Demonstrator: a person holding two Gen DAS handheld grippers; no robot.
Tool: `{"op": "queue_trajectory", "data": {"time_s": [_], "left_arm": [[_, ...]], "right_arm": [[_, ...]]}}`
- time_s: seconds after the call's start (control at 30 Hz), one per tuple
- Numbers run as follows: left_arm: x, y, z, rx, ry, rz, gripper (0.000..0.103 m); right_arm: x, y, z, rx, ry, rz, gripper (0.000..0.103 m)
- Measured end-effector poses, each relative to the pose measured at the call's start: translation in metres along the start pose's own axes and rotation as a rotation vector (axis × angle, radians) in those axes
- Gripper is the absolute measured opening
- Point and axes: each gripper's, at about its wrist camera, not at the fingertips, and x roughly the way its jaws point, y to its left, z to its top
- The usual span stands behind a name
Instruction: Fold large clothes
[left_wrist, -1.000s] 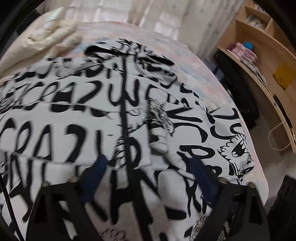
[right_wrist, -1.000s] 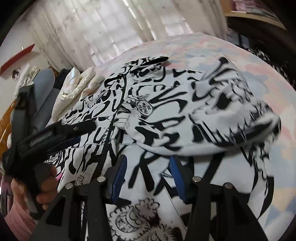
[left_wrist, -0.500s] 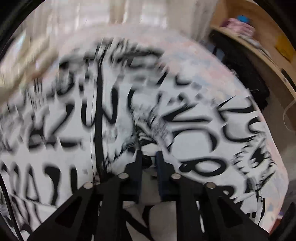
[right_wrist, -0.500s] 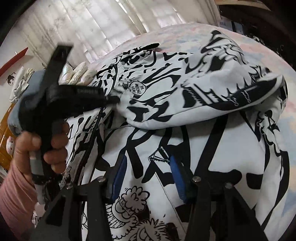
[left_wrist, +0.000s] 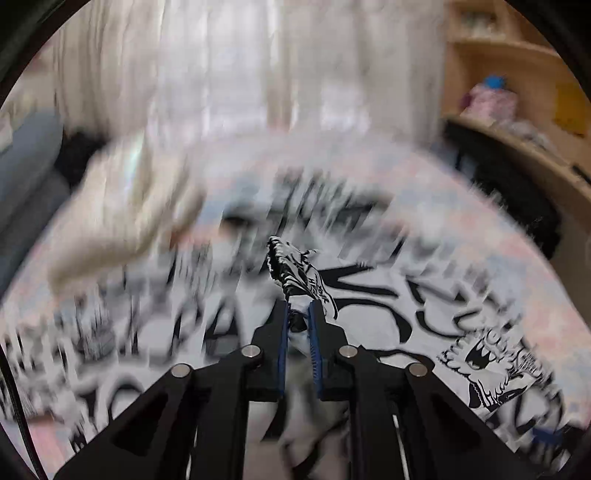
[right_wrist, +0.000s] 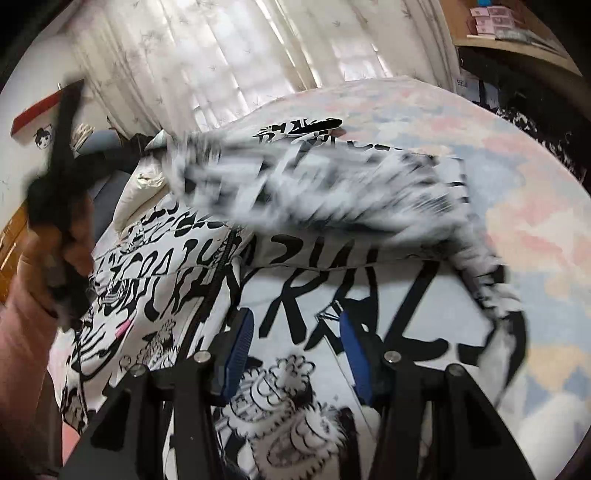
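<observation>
A: Item one, the large white zip-front garment printed with black lettering and cartoon figures (right_wrist: 332, 332). Location?

B: Spread across the bed with the pastel pink-and-blue cover (right_wrist: 517, 177); one printed part is raised off the rest and blurred in the right wrist view.

A: Left claw (left_wrist: 298, 314)?

B: Its jaws have just been closing and now pinch a bunched ridge of the printed cloth between the blue pads (left_wrist: 282, 343). The cloth rises in a peak above the fingertips.

A: Right claw (right_wrist: 295, 332)?

B: Jaws apart, hovering over the flat lower panel, nothing between them.

A: Handling notes?

B: Judged soft, limp and light. It will drape and sag from any single hold, and a thin pinch may slip out. Best taken at seams, hem or corners, both claws spaced along one edge so the fold falls straight.

A: Other entries?

B: A cream puffy garment or pillow (left_wrist: 122, 206), too blurred to tell which, at the far side of the bed; sheer white curtains (right_wrist: 236, 66); a wooden shelf unit (left_wrist: 517, 92); the person's hand (right_wrist: 44, 258) gripping the left tool.
</observation>
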Motion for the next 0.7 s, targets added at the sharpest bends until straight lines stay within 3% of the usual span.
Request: {"op": "queue_trajectory", "data": {"time_s": [0.07,0.13,0.2,0.23,0.27,0.3,0.43,0.53,0.6,0.67,0.7], "left_arm": [[0.027,0.019,-0.021,-0.03,0.119,-0.007,0.018],[0.049,0.037,-0.038,-0.089,0.222,-0.065,0.028],[0.055,0.048,-0.04,-0.138,0.242,-0.097,0.042],[0.056,0.054,-0.036,-0.17,0.232,-0.111,0.059],[0.057,0.058,-0.033,-0.188,0.219,-0.114,0.07],[0.057,0.061,-0.03,-0.202,0.201,-0.111,0.072],[0.07,0.062,-0.02,-0.214,0.211,-0.122,0.072],[0.083,0.056,-0.023,-0.205,0.241,-0.142,0.069],[0.093,0.047,-0.019,-0.171,0.246,-0.14,0.058],[0.099,0.038,-0.015,-0.123,0.249,-0.121,0.033],[0.102,0.033,-0.012,-0.1,0.249,-0.097,0.032]], "right_arm": [[-0.005,-0.006,0.002,0.007,0.019,-0.009,0.058],[-0.009,-0.019,0.006,0.043,0.034,0.0,0.06],[-0.012,-0.033,0.015,0.09,0.044,0.015,0.061],[-0.014,-0.045,0.023,0.127,0.048,0.02,0.061],[-0.015,-0.054,0.03,0.153,0.048,0.022,0.063],[-0.015,-0.064,0.04,0.183,0.048,0.024,0.064],[-0.001,-0.103,0.085,0.275,0.04,0.002,0.07],[0.035,-0.144,0.123,0.355,0.072,-0.033,0.07],[0.059,-0.161,0.139,0.38,0.095,-0.071,0.07],[0.089,-0.18,0.15,0.411,0.132,-0.089,0.07],[0.101,-0.187,0.153,0.429,0.147,-0.091,0.07]]}}
